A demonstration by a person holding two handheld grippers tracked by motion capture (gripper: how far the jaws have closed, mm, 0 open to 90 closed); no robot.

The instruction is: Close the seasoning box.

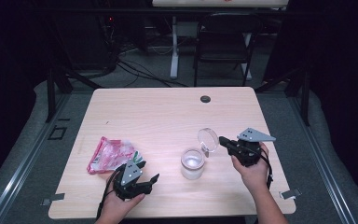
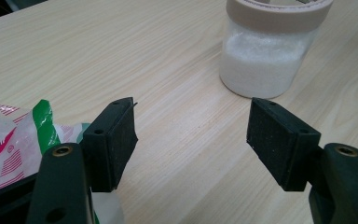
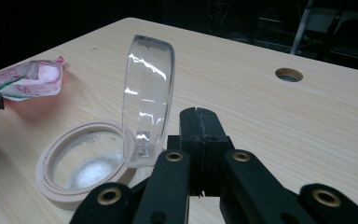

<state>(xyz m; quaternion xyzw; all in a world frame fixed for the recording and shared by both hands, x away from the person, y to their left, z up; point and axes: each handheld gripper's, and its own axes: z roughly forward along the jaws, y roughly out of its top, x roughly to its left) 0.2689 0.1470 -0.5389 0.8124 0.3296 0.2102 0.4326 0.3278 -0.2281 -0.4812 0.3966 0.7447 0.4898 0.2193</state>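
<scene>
Lower left of the high view: bag (image 1: 109,155), flat on the table (image 1: 158,116). Left gripper (image 1: 153,179) beside it, jaws apart, holding nothing. Centre: jar (image 1: 192,164), upright, part-filled with white grains. Right: right gripper (image 1: 223,140), jaws together, apparently touching the raised clear lid (image 1: 208,139).

Left gripper (image 1: 145,181) rests low with jaws wide apart; right gripper (image 1: 223,140), apparently raised, is clamped tight.
</scene>
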